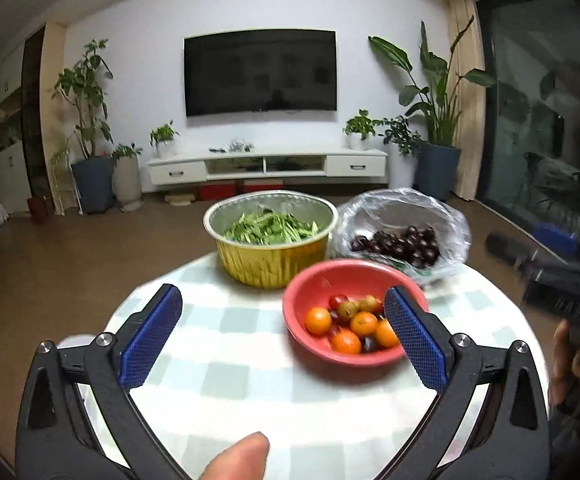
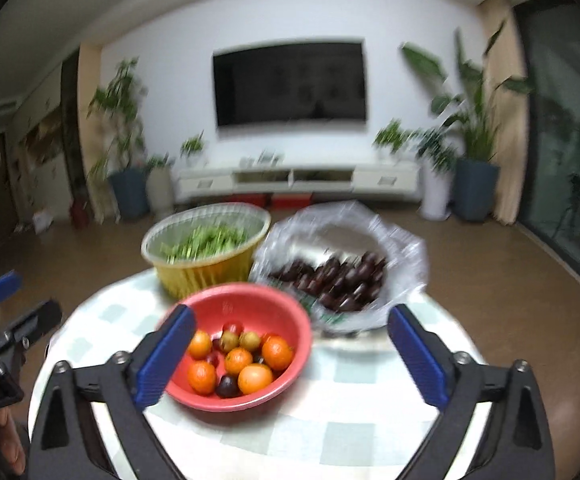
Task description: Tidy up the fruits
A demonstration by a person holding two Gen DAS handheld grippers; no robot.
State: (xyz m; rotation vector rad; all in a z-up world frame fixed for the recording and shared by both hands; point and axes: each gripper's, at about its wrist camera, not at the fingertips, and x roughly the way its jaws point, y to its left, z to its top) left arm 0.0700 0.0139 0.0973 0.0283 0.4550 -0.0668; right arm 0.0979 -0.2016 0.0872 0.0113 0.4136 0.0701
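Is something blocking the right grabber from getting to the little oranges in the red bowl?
Nothing visible blocks it. The right gripper hangs open above the checked table, and the red bowl sits just ahead, toward its left finger. The oranges lie uncovered on top. The gold tub of greens and cherry bag sit behind the bowl.

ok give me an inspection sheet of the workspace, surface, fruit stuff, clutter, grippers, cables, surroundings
surface: round table under a pale green and white checked cloth
job's things: red bowl holding small oranges, a red tomato and dark plums; clear bag of dark cherries behind it
clutter: gold foil bowl of green leaves, touching or nearly touching the red bowl
grippers: left gripper open, holding nothing, right finger in front of the red bowl; right gripper open, holding nothing, picture blurred
cables: nothing seen
surroundings: wall television, white low cabinet, potted plants on both sides, dark glass door at right
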